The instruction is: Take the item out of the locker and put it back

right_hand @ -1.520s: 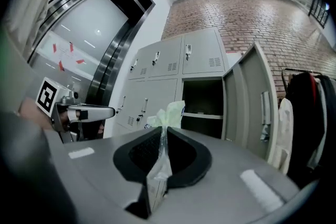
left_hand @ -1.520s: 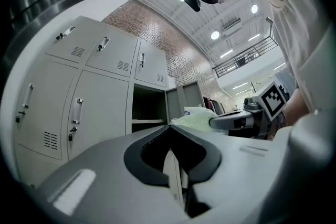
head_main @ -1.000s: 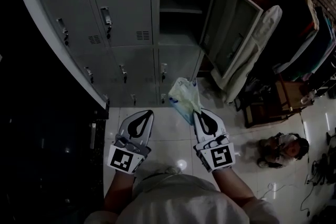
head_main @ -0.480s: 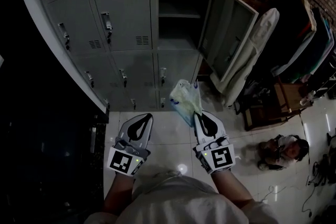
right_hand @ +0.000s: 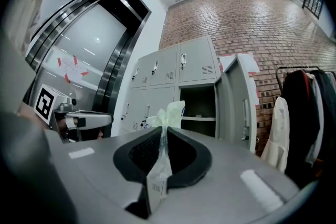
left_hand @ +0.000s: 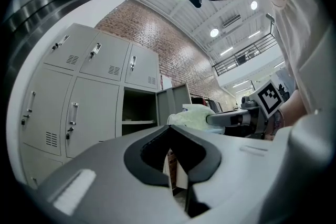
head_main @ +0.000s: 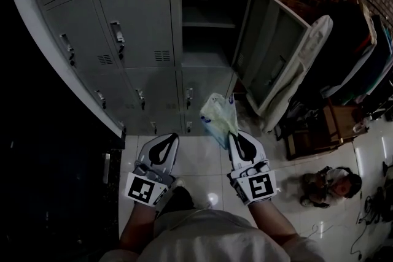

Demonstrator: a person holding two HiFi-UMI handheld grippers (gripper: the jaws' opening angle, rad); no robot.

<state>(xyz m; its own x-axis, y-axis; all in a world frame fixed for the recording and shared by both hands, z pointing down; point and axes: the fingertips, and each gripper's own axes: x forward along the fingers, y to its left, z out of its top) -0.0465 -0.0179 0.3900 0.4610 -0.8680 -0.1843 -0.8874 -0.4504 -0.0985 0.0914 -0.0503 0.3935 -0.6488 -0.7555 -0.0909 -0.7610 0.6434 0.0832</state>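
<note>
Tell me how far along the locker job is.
Done, it seems: the plastic bag is out of the locker, hanging in front of it. In hand: the right hand-held gripper is shut on the bag, while the left hand-held gripper is shut and empty. Left: putting the bag back into the open compartment, whose door stands wide.

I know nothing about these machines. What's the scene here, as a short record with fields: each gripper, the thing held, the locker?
Right gripper: shut on the plastic bag
Left gripper: jaws together, nothing between them
Bag's place: outside the lockers, clear of the floor, in front of the open compartment
Compartment: its door swung wide; dim inside, a shelf shows
Nearby: garments hanging at the right
</note>
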